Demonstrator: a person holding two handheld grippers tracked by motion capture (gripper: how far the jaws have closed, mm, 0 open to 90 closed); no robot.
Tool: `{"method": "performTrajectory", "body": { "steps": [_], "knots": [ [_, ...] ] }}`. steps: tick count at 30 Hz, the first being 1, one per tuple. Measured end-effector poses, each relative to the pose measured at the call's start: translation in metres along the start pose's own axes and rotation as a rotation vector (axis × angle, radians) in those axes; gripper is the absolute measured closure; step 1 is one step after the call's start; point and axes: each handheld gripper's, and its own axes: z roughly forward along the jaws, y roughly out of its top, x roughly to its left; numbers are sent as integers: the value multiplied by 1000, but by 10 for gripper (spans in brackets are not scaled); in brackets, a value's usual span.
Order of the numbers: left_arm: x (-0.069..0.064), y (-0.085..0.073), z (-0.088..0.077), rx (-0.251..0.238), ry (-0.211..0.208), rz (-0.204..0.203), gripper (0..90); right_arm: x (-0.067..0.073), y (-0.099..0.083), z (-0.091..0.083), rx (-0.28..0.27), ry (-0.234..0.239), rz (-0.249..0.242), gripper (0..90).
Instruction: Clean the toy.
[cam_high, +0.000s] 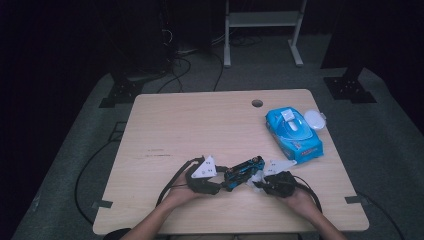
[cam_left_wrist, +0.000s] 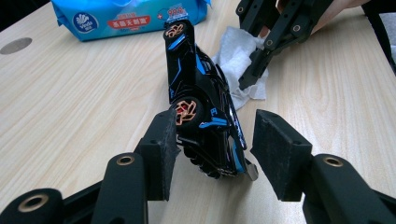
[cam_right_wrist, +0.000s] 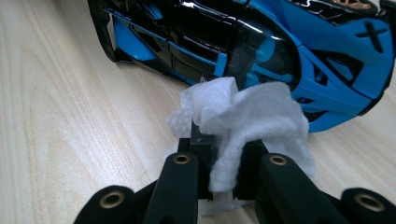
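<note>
A black and blue toy car (cam_high: 244, 171) lies on its side near the table's front edge, wheels turned to the left in the left gripper view. My left gripper (cam_left_wrist: 212, 149) is shut around its rear end (cam_left_wrist: 205, 135): one pad rests on the orange-spoked rear wheel, the other stands close against the tail. My right gripper (cam_right_wrist: 223, 154) is shut on a crumpled white wipe (cam_right_wrist: 252, 112), which touches the car's blue body (cam_right_wrist: 280, 42). From the left gripper view, that right gripper (cam_left_wrist: 252, 77) and the wipe (cam_left_wrist: 236, 60) sit against the car's far side.
A blue pack of wet wipes (cam_high: 292, 132) lies at the table's right, with a white round lid (cam_high: 315, 119) beside it. A cable hole (cam_high: 257, 103) sits near the far edge of the wooden table (cam_high: 175, 125). Cables trail from both grippers.
</note>
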Motion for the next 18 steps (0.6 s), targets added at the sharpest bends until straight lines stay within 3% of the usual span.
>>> {"method": "performTrajectory", "body": {
  "steps": [7,9,12,18],
  "knots": [
    [-3,2,1,-2,-24,15,490,0,-2,-5,-8,19,8,809],
    [-4,5,2,9,-18,23,448,0,-3,-7,-11,20,8,809],
    [-4,6,4,2,-17,10,429,0,-4,-8,-18,20,12,809],
    [-1,4,13,41,-15,-24,346,2,0,-19,-57,37,16,809]
  ]
}}
